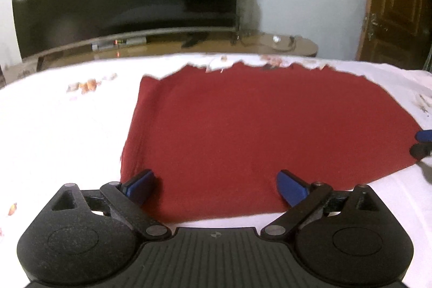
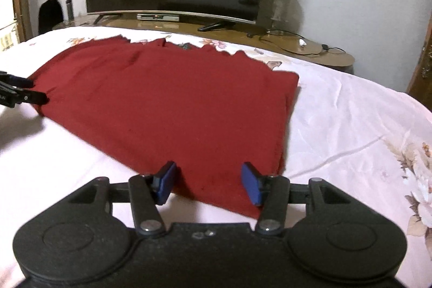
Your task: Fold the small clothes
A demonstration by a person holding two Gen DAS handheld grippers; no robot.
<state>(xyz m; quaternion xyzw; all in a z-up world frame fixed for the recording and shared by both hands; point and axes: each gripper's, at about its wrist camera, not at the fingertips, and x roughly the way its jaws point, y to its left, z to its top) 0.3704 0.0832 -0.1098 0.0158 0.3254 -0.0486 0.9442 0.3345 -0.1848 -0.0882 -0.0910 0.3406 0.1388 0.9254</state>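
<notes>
Both claws, left claw [image 1: 216, 184] and right claw [image 2: 209, 182], hung spread wide, gripping nothing, over lower-frame edge of flat dark-red knit cloth [image 1: 270, 126], probably lining up next fold.

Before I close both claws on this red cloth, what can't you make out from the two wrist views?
- Red cloth near edge: right wrist view, hidden behind the right claw.
- Same edge, left wrist view: hidden by the left claw.
- Far hem: left view, blurred.
- Layers of the cloth: not countable in either view.
- Bed sheet extent: cut off by frame edges.
</notes>
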